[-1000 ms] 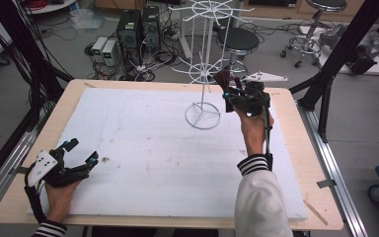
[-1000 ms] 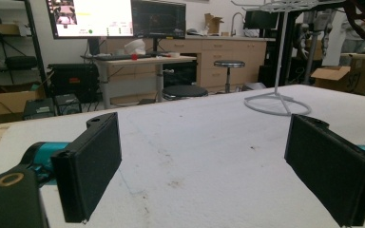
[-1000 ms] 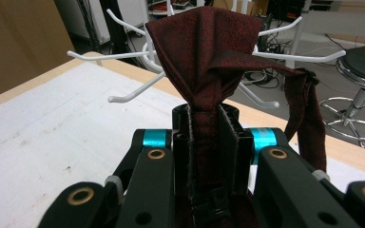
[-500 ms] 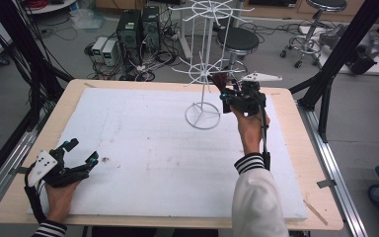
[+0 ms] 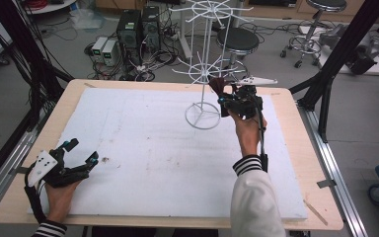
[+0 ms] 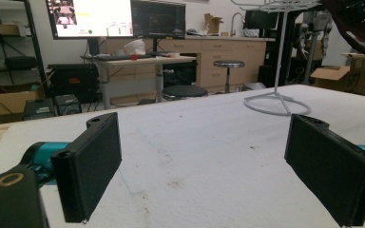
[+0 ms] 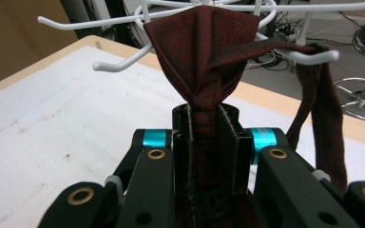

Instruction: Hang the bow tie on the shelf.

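Observation:
A dark red cloth strip point(image 7: 202, 47) is pinched between the jaws of my right gripper point(image 7: 204, 118). It fans out upward against the hooks of a white wire rack point(image 7: 119, 64), and one end hangs over a hook at the right point(image 7: 321, 99). In the high view the right gripper point(image 5: 225, 95) holds the cloth point(image 5: 217, 85) beside the rack's pole point(image 5: 206, 79), above its ring base point(image 5: 203, 117). My left gripper point(image 5: 83, 150) rests at the table's near left, open, with nothing between its pads point(image 6: 92, 166).
A white foam sheet point(image 5: 148, 148) covers the wooden table point(image 5: 19, 192). Black frame posts point(image 5: 325, 84) stand at the table's right, rails run along both sides, and stools point(image 5: 237, 39) and computers point(image 5: 128, 34) sit on the floor beyond the far edge.
My right gripper has shifted slightly left, bringing the cloth closer to the rack's hooks. The left gripper has not moved.

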### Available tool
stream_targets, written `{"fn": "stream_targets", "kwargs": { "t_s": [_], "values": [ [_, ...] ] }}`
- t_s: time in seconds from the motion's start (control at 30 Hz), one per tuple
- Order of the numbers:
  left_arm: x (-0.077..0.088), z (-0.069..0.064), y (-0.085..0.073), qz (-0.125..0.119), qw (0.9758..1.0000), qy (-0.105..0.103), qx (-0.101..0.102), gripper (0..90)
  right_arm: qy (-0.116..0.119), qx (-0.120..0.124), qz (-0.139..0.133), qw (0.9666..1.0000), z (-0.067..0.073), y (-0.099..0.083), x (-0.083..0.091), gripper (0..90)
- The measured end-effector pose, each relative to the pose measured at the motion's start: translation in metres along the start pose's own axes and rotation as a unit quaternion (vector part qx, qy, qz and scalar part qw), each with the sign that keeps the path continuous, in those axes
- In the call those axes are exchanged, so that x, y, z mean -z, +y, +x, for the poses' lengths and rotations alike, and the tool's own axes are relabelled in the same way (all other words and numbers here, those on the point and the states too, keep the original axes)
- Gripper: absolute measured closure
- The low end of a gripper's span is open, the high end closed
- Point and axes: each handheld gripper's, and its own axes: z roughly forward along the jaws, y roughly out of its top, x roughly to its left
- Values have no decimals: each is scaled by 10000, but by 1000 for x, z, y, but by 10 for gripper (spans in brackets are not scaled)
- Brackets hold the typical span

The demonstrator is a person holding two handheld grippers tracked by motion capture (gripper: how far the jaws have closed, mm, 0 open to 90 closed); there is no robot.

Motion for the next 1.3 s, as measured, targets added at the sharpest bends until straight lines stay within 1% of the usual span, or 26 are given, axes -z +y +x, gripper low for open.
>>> {"fn": "stream_targets", "kwargs": {
  "t_s": [0.17, 0.23, 0.3, 0.4, 0.47, 0.6, 0.67, 1.0, 1.03, 1.07, 1.1, 1.13, 1.17, 1.2, 1.23, 1.27, 1.3],
  "values": [
    [0, 0, 0, -1, 10000, -5, -2, 123, 41, -7, 7, 10000, -1, -2, -2, 775],
    [0, 0, 0, -2, 10000, -5, -5, 123, 71, -67, 36, 9999, -1, -3, -3, 775],
    [0, 0, 0, -4, 10000, -6, -3, 123, 78, -75, 37, 9999, -2, -5, -4, 775],
    [0, 0, 0, -3, 10000, -6, -5, 123, 84, -64, 134, 9999, -2, -8, -6, 775],
    [0, 0, 0, -4, 10000, -7, -14, 123, 52, -48, 253, 9997, -2, -12, -8, 775],
    [0, 0, 0, -3, 10000, -4, -15, 123, 63, -51, 236, 9997, -4, -21, -11, 774],
    [0, 0, 0, -2, 10000, -4, -15, 123, 106, -77, 314, 9994, -4, -22, -12, 774],
    [0, 0, 0, -2, 10000, -2, -9, 123, 127, 73, 217, 9997, 2, -21, -10, 755],
    [0, 0, 0, -2, 10000, 1, -6, 124, 129, 119, 186, 9997, 2, -21, -10, 726],
    [0, 0, 0, 5, 10000, -2, -4, 123, 141, 150, 158, 9997, 2, -21, -9, 669],
    [0, 0, 0, 5, 10000, 8, -2, 123, 123, 160, 81, 9998, 3, -21, -9, 529],
    [0, 0, 0, 13, 10000, 6, 0, 124, 124, 128, -11, 9998, 3, -22, -8, 356],
    [0, 0, 0, 8, 10000, 4, 7, 124, 99, 111, -26, 9999, 4, -22, -9, 204],
    [0, 1, 0, 10, 10000, 9, -7, 123, 30, 118, 46, 9999, 5, -22, -8, 111],
    [0, 1, 0, 16, 10000, 6, -7, 123, -27, 214, 50, 9998, 6, -23, -8, 39],
    [0, 1, 0, 13, 10000, 5, 3, 123, -84, 281, -15, 9996, 9, -24, -6, 7],
    [0, 0, 0, 6, 10000, 4, 9, 123, -178, 311, -126, 9993, 10, -25, -5, 7]
  ]
}}
